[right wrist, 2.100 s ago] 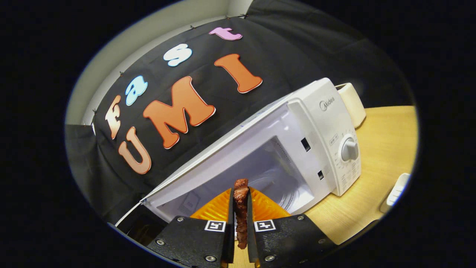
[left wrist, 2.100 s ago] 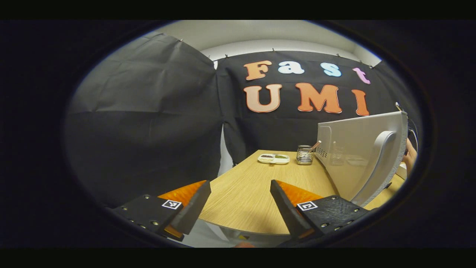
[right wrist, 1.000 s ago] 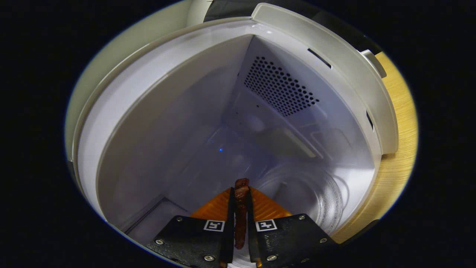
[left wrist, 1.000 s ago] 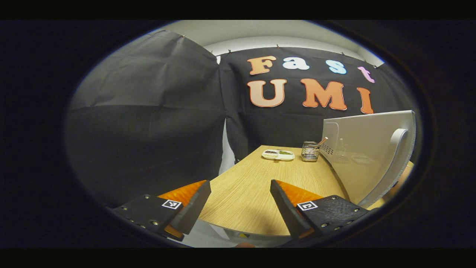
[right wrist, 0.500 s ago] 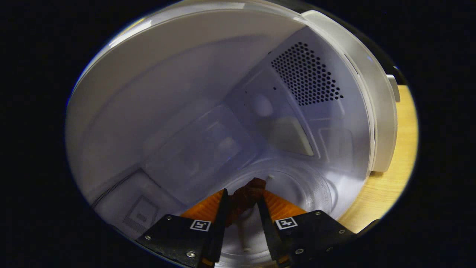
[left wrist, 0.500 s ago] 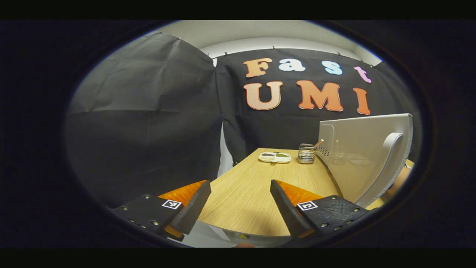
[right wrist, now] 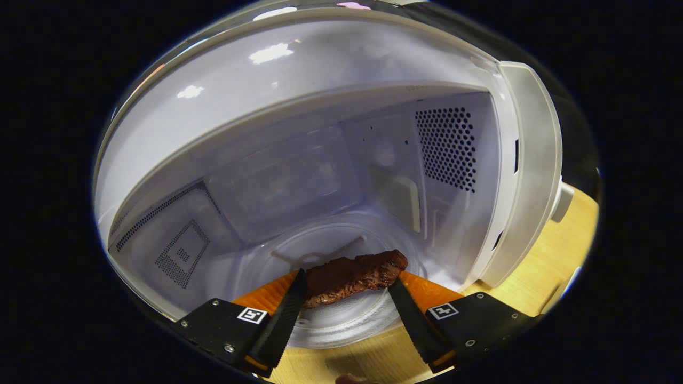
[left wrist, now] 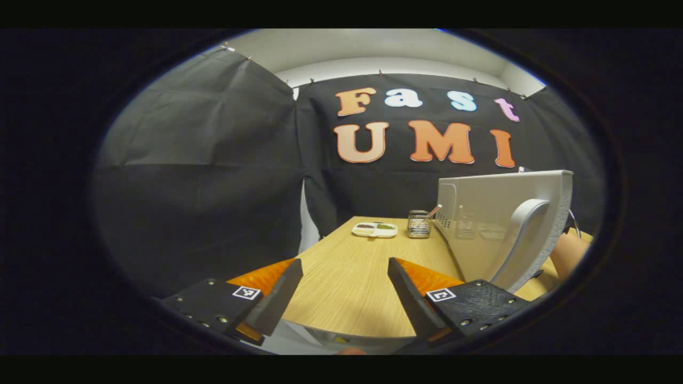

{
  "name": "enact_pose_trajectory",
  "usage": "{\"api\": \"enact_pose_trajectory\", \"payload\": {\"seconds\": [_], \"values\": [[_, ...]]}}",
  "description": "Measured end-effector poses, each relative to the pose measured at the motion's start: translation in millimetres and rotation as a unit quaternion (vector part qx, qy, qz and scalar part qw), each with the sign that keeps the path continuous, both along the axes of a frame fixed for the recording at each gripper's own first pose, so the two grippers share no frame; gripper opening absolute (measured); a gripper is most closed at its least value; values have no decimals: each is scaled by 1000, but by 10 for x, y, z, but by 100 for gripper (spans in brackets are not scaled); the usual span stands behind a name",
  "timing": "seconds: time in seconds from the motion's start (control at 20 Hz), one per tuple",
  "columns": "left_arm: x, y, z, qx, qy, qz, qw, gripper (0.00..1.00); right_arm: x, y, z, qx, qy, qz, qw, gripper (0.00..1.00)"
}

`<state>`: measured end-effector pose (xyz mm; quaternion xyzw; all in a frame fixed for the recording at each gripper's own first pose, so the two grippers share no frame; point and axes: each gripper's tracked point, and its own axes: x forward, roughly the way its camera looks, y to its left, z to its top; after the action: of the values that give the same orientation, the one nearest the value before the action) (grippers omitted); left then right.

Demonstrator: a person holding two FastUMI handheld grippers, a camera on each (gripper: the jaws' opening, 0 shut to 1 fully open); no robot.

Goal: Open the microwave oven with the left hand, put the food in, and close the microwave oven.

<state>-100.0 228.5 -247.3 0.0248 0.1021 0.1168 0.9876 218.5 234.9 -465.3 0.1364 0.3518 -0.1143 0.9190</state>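
Microwave oven (right wrist: 331, 160) cavity walls curve hard in the right gripper view, and the door's inner face is out of sight there; in the left gripper view the swung-out door (left wrist: 496, 224) shows its outer face and handle, hiding the cavity behind it. A forearm (left wrist: 565, 253) is cut off at the right edge past the door, and whatever it holds cannot be made out. Far down the tabletop (left wrist: 352, 277), a small divided dish (left wrist: 374, 229) and a mesh cup (left wrist: 419, 224) stand near the oven's back corner, too small to read their contents.

Half a second ago the right gripper's jaws were only partly spread, with the meat tilted up between them; now they stand wide apart and the meat lies flat. The camera has also drawn back, so the oven's front frame and a strip of tabletop show below the glass turntable (right wrist: 331, 256).

The meat (right wrist: 355, 277), a dark brown strip, rests on the turntable inside the oven, lengthwise across the gap of the right gripper (right wrist: 347, 301), its ends near the two fingertips; whether they touch it cannot be told. The left gripper (left wrist: 344, 290) hangs over the tabletop's near edge, jaws wide apart and holding nothing, left of the door.
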Motion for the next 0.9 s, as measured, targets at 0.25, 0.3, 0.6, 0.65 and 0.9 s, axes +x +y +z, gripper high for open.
{"api": "enact_pose_trajectory", "payload": {"seconds": [0.25, 0.3, 0.6, 0.65, 0.9], "values": [[-76, -116, -16, -13, 2, -6, 1000, 96, -119, -31, 75, -21, 48, 53, 997, 95], [-95, -127, -18, -14, 1, -5, 1000, 96, -139, -31, 91, -30, 53, 62, 996, 95], [-168, -102, -21, -7, 5, 1, 1000, 95, -139, -40, 182, -53, 74, 72, 993, 96], [-175, -90, -21, -8, 4, 2, 1000, 97, -32, 2, 195, -49, 53, 71, 995, 96], [-191, -66, -54, -13, 9, 6, 1000, 97, -25, 429, -11, 5, 46, 97, 994, 94]]}}
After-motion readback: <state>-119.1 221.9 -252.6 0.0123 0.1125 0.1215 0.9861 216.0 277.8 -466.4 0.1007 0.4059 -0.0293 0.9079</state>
